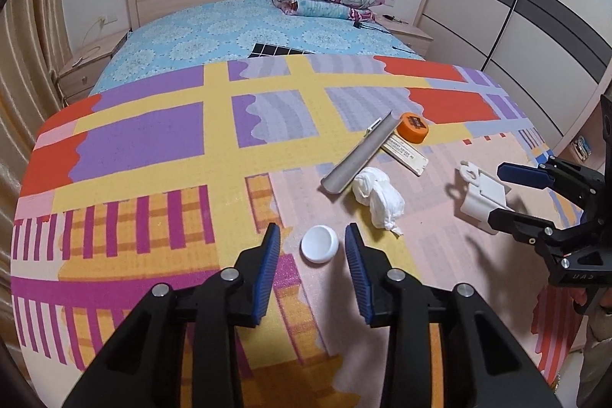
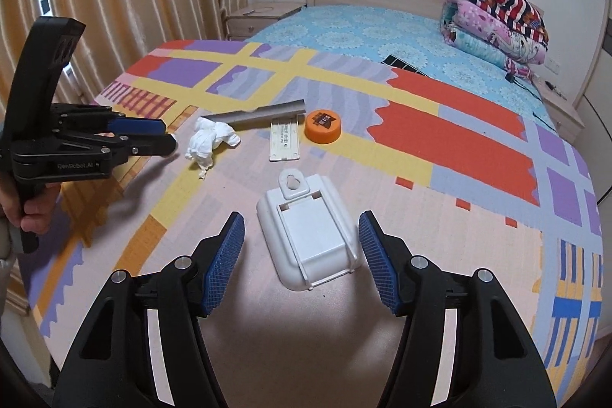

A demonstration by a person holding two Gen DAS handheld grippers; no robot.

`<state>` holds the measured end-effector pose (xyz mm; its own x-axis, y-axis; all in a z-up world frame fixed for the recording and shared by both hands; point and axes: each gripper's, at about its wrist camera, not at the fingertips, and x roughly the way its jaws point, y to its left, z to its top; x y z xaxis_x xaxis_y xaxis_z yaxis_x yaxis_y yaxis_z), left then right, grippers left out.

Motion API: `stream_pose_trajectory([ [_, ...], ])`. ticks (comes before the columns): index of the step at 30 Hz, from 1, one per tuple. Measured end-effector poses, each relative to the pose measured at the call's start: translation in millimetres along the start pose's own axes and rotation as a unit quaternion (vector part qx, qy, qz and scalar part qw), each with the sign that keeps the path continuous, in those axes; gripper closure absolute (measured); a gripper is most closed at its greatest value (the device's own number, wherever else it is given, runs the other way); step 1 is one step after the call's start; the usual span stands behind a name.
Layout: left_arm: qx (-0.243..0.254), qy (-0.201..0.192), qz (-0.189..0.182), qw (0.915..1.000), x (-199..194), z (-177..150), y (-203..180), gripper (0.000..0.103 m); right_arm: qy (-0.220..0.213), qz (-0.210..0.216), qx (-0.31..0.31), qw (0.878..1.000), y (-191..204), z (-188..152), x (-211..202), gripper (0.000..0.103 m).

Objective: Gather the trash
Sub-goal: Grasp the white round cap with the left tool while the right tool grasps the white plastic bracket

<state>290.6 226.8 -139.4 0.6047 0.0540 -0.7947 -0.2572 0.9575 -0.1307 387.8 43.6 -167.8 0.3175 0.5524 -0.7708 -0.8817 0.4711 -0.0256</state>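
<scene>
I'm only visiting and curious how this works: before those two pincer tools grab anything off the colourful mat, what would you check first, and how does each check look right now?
1. White cap sits between the left gripper jaws: ok.
2. Left jaws gripping the cap: not ok, gaps show on both sides.
3. White plastic holder sits between the right gripper jaws: ok.
4. Right jaws pressing on the holder: not ok, both pads stand clear.
5. Crumpled tissue clear of both grippers: ok.
6. A bin for the trash: cannot tell, none in view.
</scene>
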Motion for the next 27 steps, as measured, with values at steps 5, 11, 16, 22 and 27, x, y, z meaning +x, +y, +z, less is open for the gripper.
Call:
stream_pose_trajectory([
  [5,0.008,0.002,0.003,1.0000,2.1,-1.2,-1.8,0.083,0.007,-0.006,0.006,1.000,-3.7,-1.1,5.4,0.041],
  [11,0.017,0.001,0.006,0.9998,3.6,-1.7,-6.6,0.084,0.019,-0.002,0.020,1.000,-12.0,-4.2,14.1,0.042],
  [16,0.020,-0.006,0.007,0.9998,-3.0,-3.5,-9.5,0.084,0.017,-0.008,0.030,0.999,-14.4,-6.0,10.7,0.043],
  [22,0.026,-0.023,0.004,0.9994,-26.4,-9.8,-17.1,0.084,0.011,-0.012,0.044,0.999,-15.8,-11.7,-1.2,0.045],
  [27,0.039,-0.037,0.000,0.9986,-50.4,-18.7,-29.1,0.084,0.004,-0.010,0.040,0.999,-9.1,-15.9,-18.2,0.046],
])
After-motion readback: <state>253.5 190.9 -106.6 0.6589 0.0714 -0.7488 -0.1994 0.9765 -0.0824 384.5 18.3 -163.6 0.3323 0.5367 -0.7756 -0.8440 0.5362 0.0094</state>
